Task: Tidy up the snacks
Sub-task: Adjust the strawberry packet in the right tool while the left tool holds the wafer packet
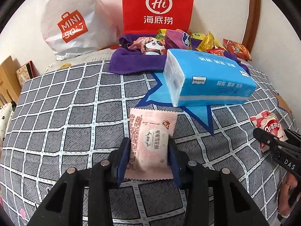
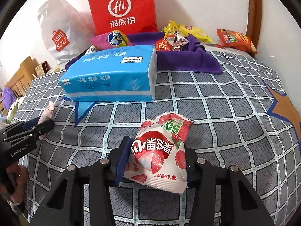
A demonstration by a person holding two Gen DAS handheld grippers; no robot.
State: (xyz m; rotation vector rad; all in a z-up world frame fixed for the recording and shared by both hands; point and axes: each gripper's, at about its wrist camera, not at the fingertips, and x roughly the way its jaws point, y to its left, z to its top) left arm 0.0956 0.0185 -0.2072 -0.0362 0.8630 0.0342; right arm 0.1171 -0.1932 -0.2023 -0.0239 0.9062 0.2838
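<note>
A pale pink snack packet lies lengthwise on the grey checked bedcover, and my left gripper is shut on its lower half, blue pads against both sides. My right gripper is shut on a white strawberry-print snack packet, which sits tilted between the pads just over the bedcover. Each gripper shows at the edge of the other view: the right gripper with the strawberry packet, the left gripper with the pink packet. Several more snacks are heaped on a purple towel at the back.
A blue tissue pack lies between the grippers and the towel. A red paper bag and a white plastic bag stand against the wall. An orange snack packet lies at the back right. A hand holds the left tool.
</note>
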